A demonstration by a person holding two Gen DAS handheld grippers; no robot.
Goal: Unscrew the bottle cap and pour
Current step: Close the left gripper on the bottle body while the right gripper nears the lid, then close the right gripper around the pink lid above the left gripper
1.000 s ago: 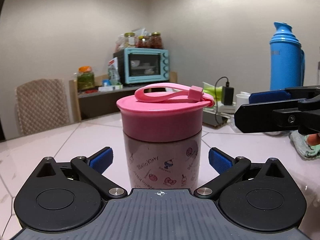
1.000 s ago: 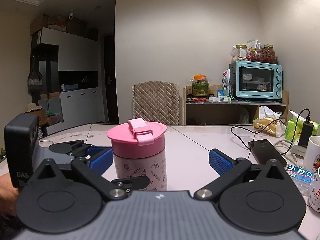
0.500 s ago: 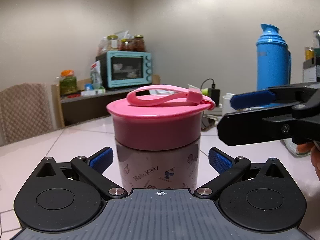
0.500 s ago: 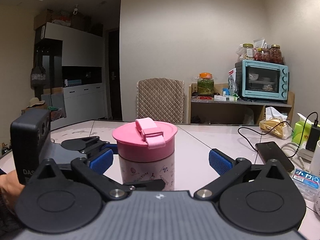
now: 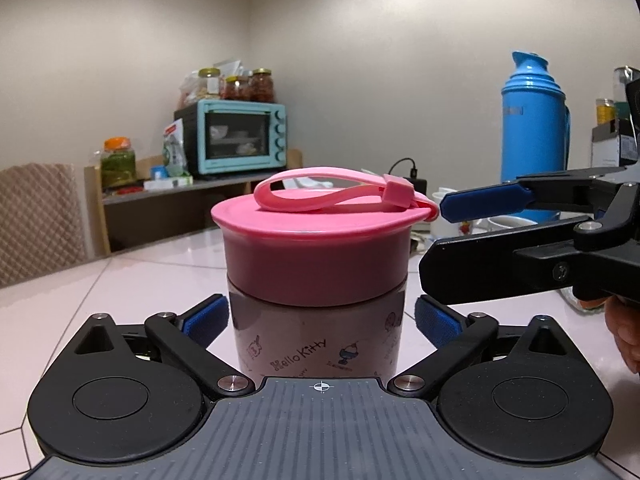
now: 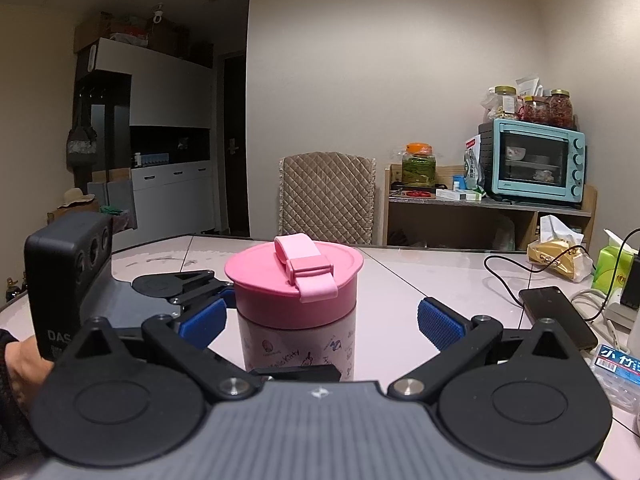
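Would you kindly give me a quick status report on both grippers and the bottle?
Left gripper open around bottle body. Right gripper open beside pink cap. Cap on, bottle upright on table. Nothing blocking.

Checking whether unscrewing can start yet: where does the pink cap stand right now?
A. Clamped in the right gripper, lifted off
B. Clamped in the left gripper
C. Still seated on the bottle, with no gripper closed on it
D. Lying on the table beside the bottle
C: the pink cap sits on the bottle, while the right gripper and left gripper both stand open around it.
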